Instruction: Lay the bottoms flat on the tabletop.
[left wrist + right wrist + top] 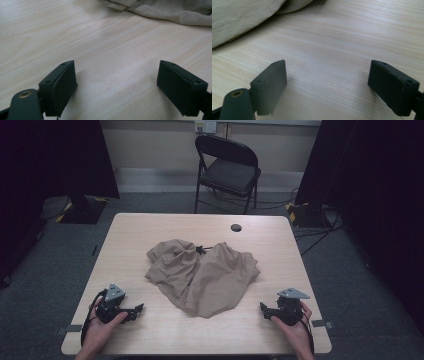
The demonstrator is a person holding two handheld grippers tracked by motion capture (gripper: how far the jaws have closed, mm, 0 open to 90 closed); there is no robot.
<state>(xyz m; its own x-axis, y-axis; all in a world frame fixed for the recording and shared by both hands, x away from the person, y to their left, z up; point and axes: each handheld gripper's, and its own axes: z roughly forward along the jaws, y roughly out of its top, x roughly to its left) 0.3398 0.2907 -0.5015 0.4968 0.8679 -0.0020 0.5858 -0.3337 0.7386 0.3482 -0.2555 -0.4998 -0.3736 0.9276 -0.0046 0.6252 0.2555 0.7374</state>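
Observation:
A crumpled tan garment [202, 275] lies in a heap on the middle of the light wooden table [150, 227]. My left gripper [136, 311] rests low at the front left, jaws open and empty, pointing right toward the cloth. At the front right my right gripper [264, 310] is also open and empty, pointing left at the cloth. In the left gripper view the jaws of the left gripper [117, 85] stand wide over bare wood, with the garment's edge [170, 11] at the top. The right gripper view has the right gripper [328, 85] wide open too, the garment [242, 17] lying at the upper left.
A black folding chair [227, 167] stands behind the table's far edge. A round cable hole [236, 227] sits near the back of the tabletop. Dark curtains flank both sides, and cables run over the grey carpet at the right.

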